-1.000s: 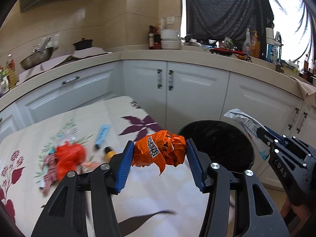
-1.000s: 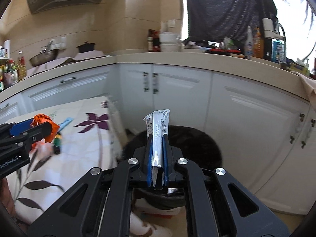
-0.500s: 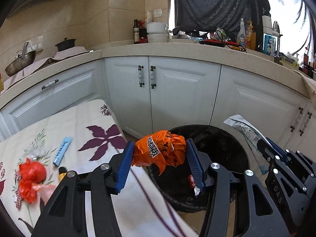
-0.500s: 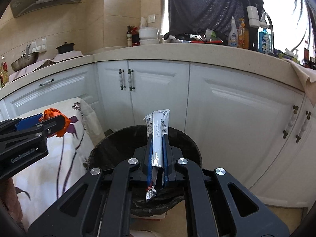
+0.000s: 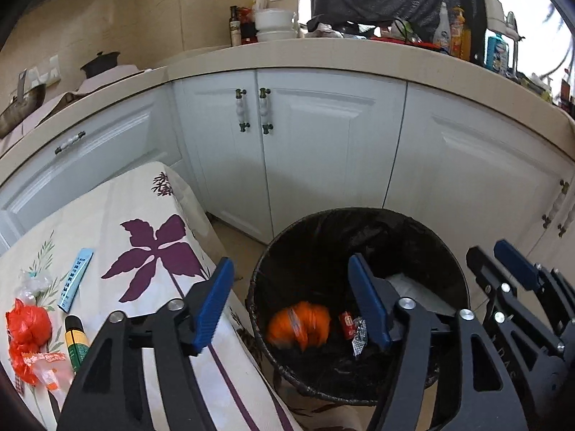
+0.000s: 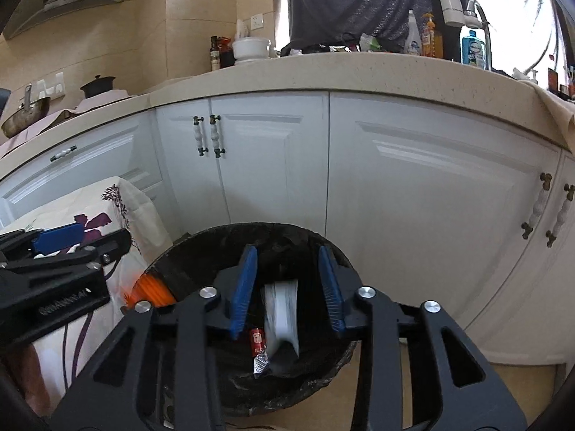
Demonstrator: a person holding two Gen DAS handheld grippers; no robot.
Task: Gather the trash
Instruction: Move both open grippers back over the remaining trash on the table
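Both grippers hang over a black-lined trash bin (image 5: 359, 222) (image 6: 201, 248) on the floor beside the table. My left gripper (image 5: 294, 309) has its jaws opening, with no pad touching anything. Below it a crumpled orange wrapper (image 5: 300, 327) (image 6: 151, 291) is blurred, falling inside the bin. My right gripper (image 6: 287, 287) (image 5: 503, 262) is also opening; a white-and-silver sachet (image 6: 282, 316) drops free between its blue pads into the bin. A small red packet (image 5: 345, 323) (image 6: 257, 339) and a silver scrap (image 5: 359, 337) lie at the bin's bottom.
The table with a floral cloth (image 5: 143, 215) stands left of the bin. On it lie a red crumpled bag (image 5: 27, 327), a blue flat packet (image 5: 75, 280), a small yellow-green tube (image 5: 76, 341) and an orange-white wrapper (image 5: 46, 362). White cabinets (image 5: 323, 143) and a cluttered counter stand behind.
Both grippers moved from beside the table to over the bin and opened. The orange wrapper left the left jaws and the sachet left the right jaws; both are falling into the bin.
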